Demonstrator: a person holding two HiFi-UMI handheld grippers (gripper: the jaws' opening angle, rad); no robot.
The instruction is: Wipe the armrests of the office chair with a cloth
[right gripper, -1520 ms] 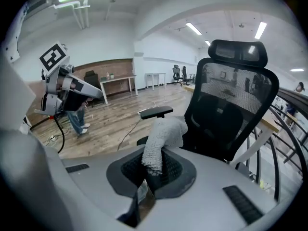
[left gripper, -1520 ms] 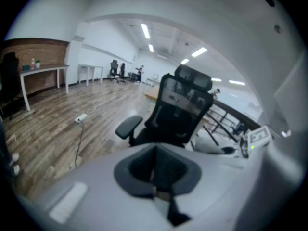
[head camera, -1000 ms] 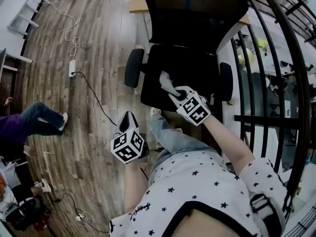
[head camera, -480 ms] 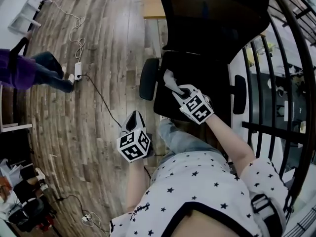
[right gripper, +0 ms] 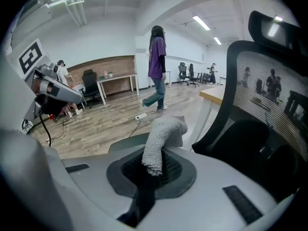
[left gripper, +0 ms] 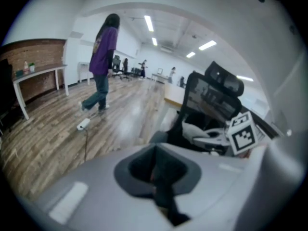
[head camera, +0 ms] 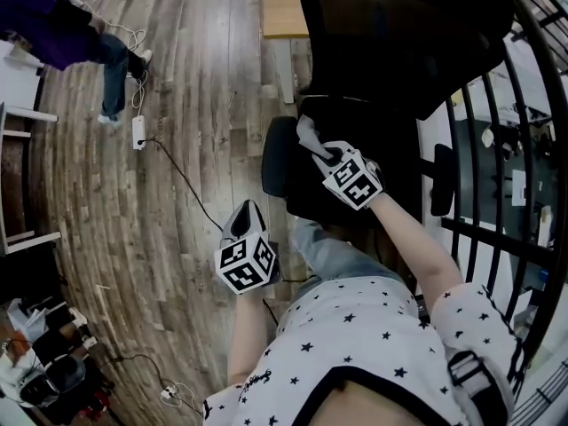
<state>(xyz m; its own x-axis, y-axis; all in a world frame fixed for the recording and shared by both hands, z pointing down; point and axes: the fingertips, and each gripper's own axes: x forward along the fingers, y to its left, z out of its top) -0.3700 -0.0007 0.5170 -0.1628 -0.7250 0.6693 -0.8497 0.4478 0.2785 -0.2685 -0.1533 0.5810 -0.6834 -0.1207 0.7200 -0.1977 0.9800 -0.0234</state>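
A black office chair [head camera: 399, 51] stands ahead of me, its left armrest [head camera: 273, 156] and right armrest [head camera: 441, 180] both showing. My right gripper [head camera: 321, 153] hovers over the seat's left side, just right of the left armrest, shut on a grey cloth [head camera: 308, 135]. In the right gripper view the cloth [right gripper: 161, 137] sticks up out of the jaws, with the left armrest [right gripper: 126, 144] just beyond it and the mesh backrest [right gripper: 269, 95] at right. My left gripper [head camera: 241, 211] hangs lower left over the floor, shut and holding nothing.
A person in a purple top [head camera: 62, 34] walks on the wooden floor at far left. A power strip [head camera: 139, 131] and its cable [head camera: 182, 180] lie on the floor. A black railing [head camera: 497, 193] runs along the right. A desk edge [head camera: 282, 7] stands behind the chair.
The right gripper with the cloth has come closer to the left armrest. The person in purple has walked farther off. The left gripper has barely moved.
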